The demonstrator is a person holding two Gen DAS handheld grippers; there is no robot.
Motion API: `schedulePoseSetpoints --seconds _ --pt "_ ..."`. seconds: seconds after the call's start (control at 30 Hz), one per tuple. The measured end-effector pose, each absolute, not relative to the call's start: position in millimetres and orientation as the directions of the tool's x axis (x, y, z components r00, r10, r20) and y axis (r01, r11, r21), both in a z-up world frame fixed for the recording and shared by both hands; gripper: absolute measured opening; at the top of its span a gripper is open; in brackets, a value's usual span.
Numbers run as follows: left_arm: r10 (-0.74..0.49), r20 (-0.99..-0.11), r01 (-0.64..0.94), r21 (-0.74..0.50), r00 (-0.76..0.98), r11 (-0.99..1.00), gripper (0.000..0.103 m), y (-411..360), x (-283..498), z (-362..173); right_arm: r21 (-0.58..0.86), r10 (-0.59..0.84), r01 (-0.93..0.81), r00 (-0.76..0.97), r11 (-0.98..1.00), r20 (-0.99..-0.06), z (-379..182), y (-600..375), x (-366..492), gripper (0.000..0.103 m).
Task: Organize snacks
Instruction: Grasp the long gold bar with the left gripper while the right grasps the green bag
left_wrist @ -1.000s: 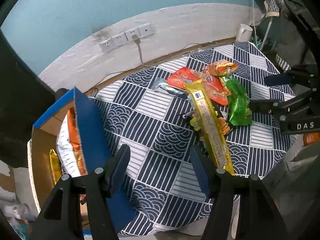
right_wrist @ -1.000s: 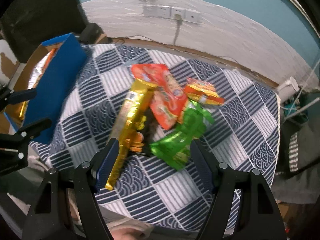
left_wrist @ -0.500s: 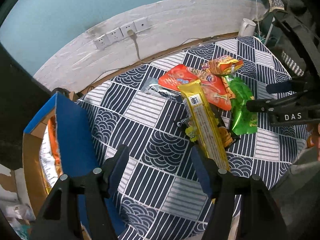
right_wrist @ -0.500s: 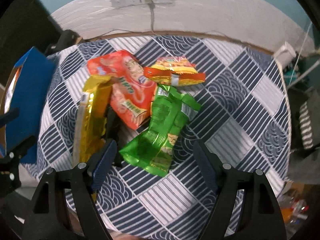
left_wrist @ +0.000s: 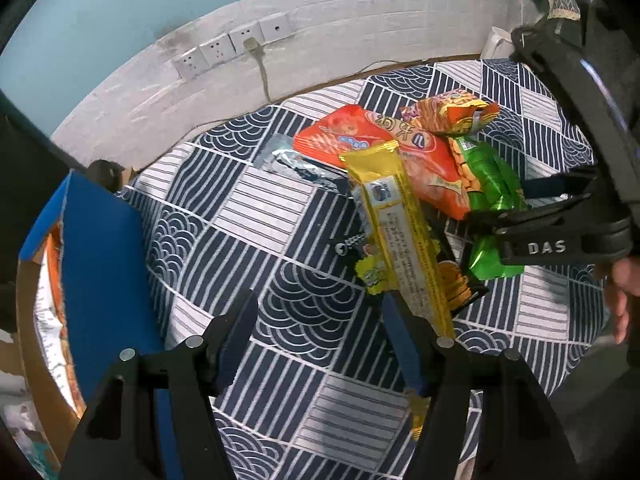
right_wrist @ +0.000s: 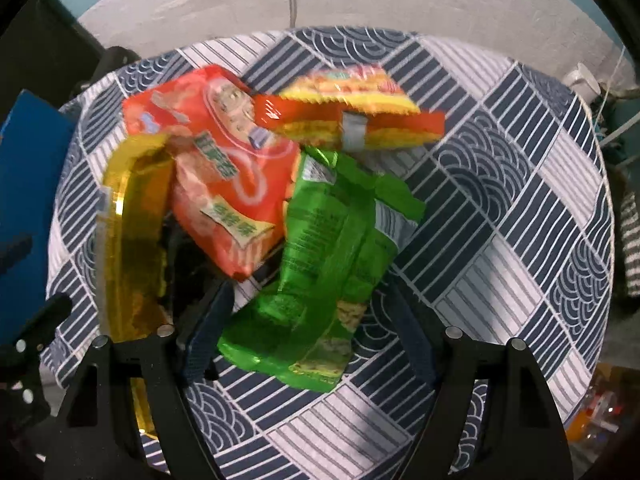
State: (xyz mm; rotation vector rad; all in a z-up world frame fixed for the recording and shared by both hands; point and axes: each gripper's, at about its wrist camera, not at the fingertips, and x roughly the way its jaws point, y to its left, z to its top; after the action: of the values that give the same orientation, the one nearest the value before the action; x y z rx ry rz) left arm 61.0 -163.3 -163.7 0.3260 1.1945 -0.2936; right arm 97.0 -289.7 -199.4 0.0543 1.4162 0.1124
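A: Since the earlier frames we have brought both grippers closer to the snack pile. The right gripper (right_wrist: 308, 320) has come down over the green bag (right_wrist: 332, 264), and the left gripper (left_wrist: 320, 316) has slid away from the box (left_wrist: 100, 280) toward the yellow pack (left_wrist: 400, 236).

B: Entry one, claw states?

A: Both are spread wide and hold nothing. The right one straddles the near end of the green bag, a finger on either side. The left one hovers above the tablecloth (left_wrist: 248, 216), its right finger just beside the yellow pack's near end.

B: Entry two, where things lie, taking the green bag as our landmark?

A: The orange bag (right_wrist: 216, 168) overlaps its far left corner. The yellow pack lies left of that, over a dark packet (left_wrist: 456, 284). A striped red-and-yellow packet (right_wrist: 352, 112) rests just beyond its far end. A silver wrapper (left_wrist: 288, 160) sits farther off, past the orange bag.

B: Entry three, the step in hand?

A: We judge it to be picking up the green bag. We should lower until the fingers bracket its crimped end, close on that seam and not on the puffy middle, and lift straight so the orange bag is not dragged along.

B: Entry four, containers?

A: One cardboard box with a blue flap, well left of the green bag, at the table's edge. Inside we see an orange-and-white bag (left_wrist: 52, 300); the rest is hidden.
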Motion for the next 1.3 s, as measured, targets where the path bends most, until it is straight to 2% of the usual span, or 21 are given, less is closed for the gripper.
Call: schedulePoseSetpoints --seconds 0.03,0.1,0.13,0.23,0.57,0.6,0.67,0.7,1.03,1.1,1.13,1.2,1.23,1.27,1.3 --pt "-0.057 -0.941 0.389 0.082 0.333 0.918 0.070 -165.7 61.2 -164.4 0.116 0.122 -0.048 0.145 0.992 -0.982 -200.7 -291.9 95.8 0.078" --pt "-0.066 -0.942 0.388 0.071 0.328 0.919 0.072 -169.0 61.4 -164.5 0.128 0.136 -0.066 0.132 0.990 -0.982 -200.5 -294.1 93.0 0.069" --pt "-0.072 -0.943 0.389 0.064 0.325 0.919 0.073 -171.7 61.5 -164.9 0.122 0.131 -0.080 0.121 0.989 -0.984 -200.2 -294.5 91.2 0.056" --pt "-0.080 -0.946 0.402 0.056 0.313 0.914 0.075 -180.6 60.2 -167.4 0.079 0.092 -0.116 0.111 0.990 -0.990 -197.6 -299.4 84.0 0.053" --pt "-0.070 -0.961 0.432 0.055 0.269 0.900 0.079 -199.6 55.8 -188.6 0.007 0.023 -0.145 0.110 0.989 -0.994 -187.4 -316.2 54.0 0.053" --pt "-0.074 -0.961 0.430 0.050 0.266 0.901 0.079 -200.1 55.9 -190.0 0.008 0.024 -0.143 0.112 0.990 -0.993 -186.3 -316.6 53.2 0.054" --pt "-0.078 -0.964 0.428 0.039 0.253 0.903 0.079 -201.7 56.3 -193.8 0.010 0.027 -0.134 0.123 0.991 -0.992 -185.2 -323.0 53.2 0.066" --pt "-0.078 -0.966 0.427 0.037 0.248 0.903 0.079 -202.3 56.5 -195.6 0.010 0.027 -0.126 0.128 0.992 -0.991 -186.3 -324.1 53.9 0.068" --pt "-0.097 -0.974 0.404 -0.006 0.206 0.915 0.078 -201.4 63.6 -212.0 0.080 0.085 -0.054 0.109 0.995 -0.990 -215.3 -335.8 83.0 0.068" --pt "-0.115 -0.974 0.393 -0.030 0.195 0.919 0.073 -199.1 64.3 -212.5 0.087 0.091 -0.049 0.106 0.995 -0.990 -220.6 -337.8 83.2 0.068" --pt "-0.130 -0.974 0.389 -0.048 0.186 0.920 0.067 -198.1 64.3 -212.7 0.085 0.091 -0.052 0.115 0.995 -0.989 -222.1 -337.9 82.1 0.068" --pt "-0.167 -0.973 0.386 -0.094 0.161 0.918 0.052 -196.7 63.4 -212.9 0.066 0.073 -0.065 0.117 0.996 -0.990 -221.8 -337.2 80.9 0.058" --pt "-0.183 -0.971 0.386 -0.112 0.152 0.916 0.040 -196.2 62.8 -212.4 0.063 0.071 -0.069 0.118 0.996 -0.990 -220.8 -335.4 73.3 0.052" --pt "-0.187 -0.971 0.387 -0.117 0.150 0.915 0.035 -194.9 61.3 -211.2 0.070 0.078 -0.069 0.117 0.995 -0.990 -220.1 -336.0 71.9 0.050" --pt "-0.183 -0.970 0.387 -0.110 0.157 0.915 0.035 -193.4 59.6 -209.7 0.078 0.086 -0.069 0.113 0.995 -0.990 -219.6 -336.9 70.8 0.049"
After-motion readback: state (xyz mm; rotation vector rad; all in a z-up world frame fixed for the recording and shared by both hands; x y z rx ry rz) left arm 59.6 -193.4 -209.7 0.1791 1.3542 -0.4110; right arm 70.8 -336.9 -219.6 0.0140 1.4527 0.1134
